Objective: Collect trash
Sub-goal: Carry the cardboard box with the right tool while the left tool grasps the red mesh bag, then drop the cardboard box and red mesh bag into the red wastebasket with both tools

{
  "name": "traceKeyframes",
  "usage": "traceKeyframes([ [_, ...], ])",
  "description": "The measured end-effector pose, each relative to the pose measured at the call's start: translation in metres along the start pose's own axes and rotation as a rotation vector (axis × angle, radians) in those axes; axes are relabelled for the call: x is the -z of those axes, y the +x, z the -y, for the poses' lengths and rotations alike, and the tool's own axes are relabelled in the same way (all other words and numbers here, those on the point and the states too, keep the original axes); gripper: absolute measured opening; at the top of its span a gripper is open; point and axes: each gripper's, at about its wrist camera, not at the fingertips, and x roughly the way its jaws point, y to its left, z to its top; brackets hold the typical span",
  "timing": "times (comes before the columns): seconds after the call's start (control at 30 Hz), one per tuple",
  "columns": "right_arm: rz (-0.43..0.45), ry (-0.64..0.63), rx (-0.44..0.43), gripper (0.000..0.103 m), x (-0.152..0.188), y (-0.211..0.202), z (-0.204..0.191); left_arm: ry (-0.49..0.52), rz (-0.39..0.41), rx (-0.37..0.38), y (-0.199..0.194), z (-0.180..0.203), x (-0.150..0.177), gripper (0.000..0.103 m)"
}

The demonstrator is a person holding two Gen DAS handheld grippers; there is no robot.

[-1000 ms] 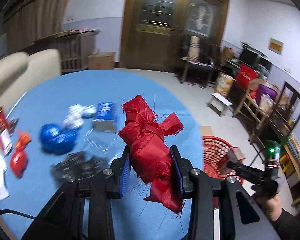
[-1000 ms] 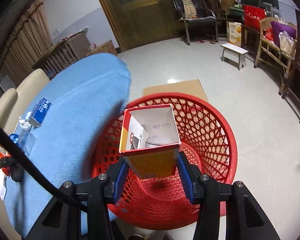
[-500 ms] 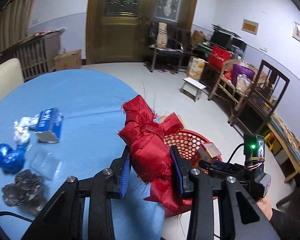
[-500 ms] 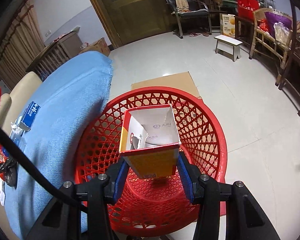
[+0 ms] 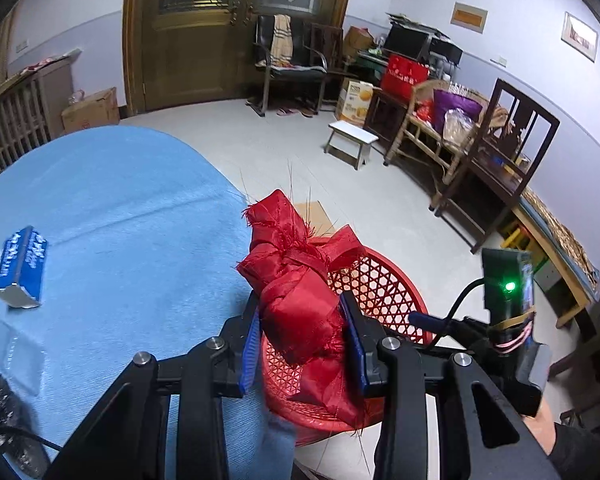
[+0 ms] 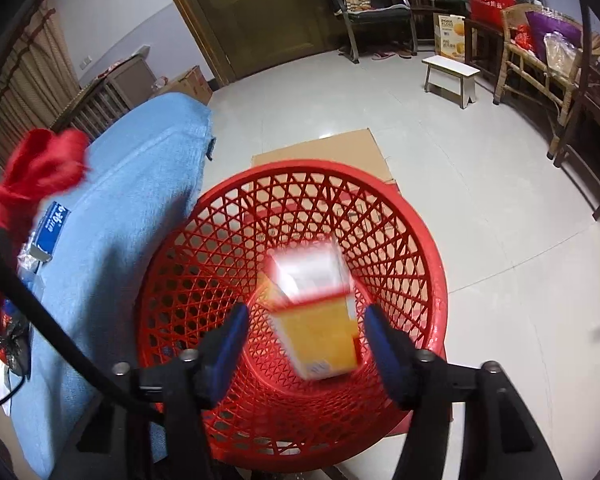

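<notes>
Your right gripper [image 6: 304,344] hangs over the red basket [image 6: 412,216], and its jaws are opening: the blue pads stand clear of the yellow and white box [image 6: 316,320] on both sides. The box is blurred and sits between them, tilted, inside the basket's rim, with the lattice wall behind it. The basket stands on the floor on a flat sheet of cardboard [image 6: 324,148], just beside the edge of the table [image 6: 140,184], which is covered in blue cloth.

Your left gripper [image 5: 302,344] has its jaws pressed tight on a knotted bundle of red cloth [image 5: 296,280], frayed threads sticking up at 12 o'clock. In the left wrist view the bundle is over the table's edge, with the basket [image 5: 380,280] behind and below it at about 3 o'clock of the bundle. In the right wrist view the same red bundle [image 6: 40,168] shows at 9 o'clock, above the table.

On the table a small blue carton [image 5: 22,268] lies on its side at 9 o'clock in the left wrist view, with crumpled dark wrapping [image 5: 0,404] near the lower left edge.
</notes>
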Motion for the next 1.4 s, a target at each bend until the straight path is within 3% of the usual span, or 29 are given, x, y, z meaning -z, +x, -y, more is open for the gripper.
traceKeyframes([
  [0.47, 0.131, 0.113, 0.046, 0.07, -0.002, -0.05, 0.033, 0.033, -0.064, 0.029, 0.022, 0.02, 0.0, 0.042],
  [0.53, 0.153, 0.127, 0.045, 0.07, -0.003, -0.059, 0.037, 0.032, -0.08, 0.025, 0.026, 0.023, 0.001, 0.063],
  [0.6, 0.172, 0.132, 0.048, 0.07, -0.005, -0.066, 0.039, 0.027, -0.084, 0.006, 0.027, 0.024, 0.003, 0.075],
  [0.8, 0.201, 0.127, 0.04, 0.07, -0.012, -0.076, 0.034, -0.002, -0.072, -0.024, 0.014, 0.011, 0.005, 0.075],
  [1.0, 0.198, 0.078, -0.007, 0.07, -0.017, -0.071, 0.006, -0.083, -0.017, -0.082, -0.017, -0.022, 0.009, 0.075],
  [1.4, 0.186, -0.142, -0.199, 0.07, -0.022, -0.053, -0.112, -0.274, 0.142, -0.256, -0.127, -0.098, 0.043, 0.075],
])
